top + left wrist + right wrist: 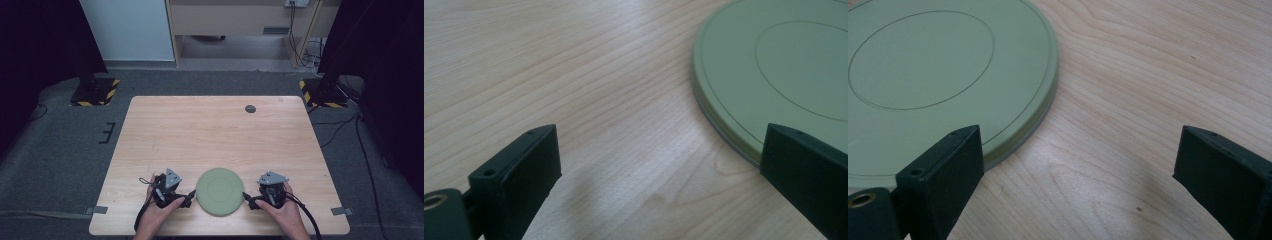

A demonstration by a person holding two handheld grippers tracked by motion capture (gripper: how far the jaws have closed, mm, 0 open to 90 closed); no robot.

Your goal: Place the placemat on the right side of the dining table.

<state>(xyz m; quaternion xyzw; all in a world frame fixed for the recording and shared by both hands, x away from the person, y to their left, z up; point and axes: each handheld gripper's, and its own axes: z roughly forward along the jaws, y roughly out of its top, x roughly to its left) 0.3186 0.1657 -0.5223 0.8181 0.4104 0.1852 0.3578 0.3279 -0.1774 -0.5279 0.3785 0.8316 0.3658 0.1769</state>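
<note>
plate (774, 65) cut off rt, forearms cropped btm

Pale green plate (220, 191), engraved ring; light wood-grain table (210, 130); black grippers.

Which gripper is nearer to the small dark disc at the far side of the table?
The right gripper, slightly. The small dark disc lies far across the table, almost straight ahead of it, while the left gripper sits farther to the left, beyond the green plate.

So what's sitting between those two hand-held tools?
A round green plate lies flat on the table between the left tool and right tool, seen from the high view.
</note>
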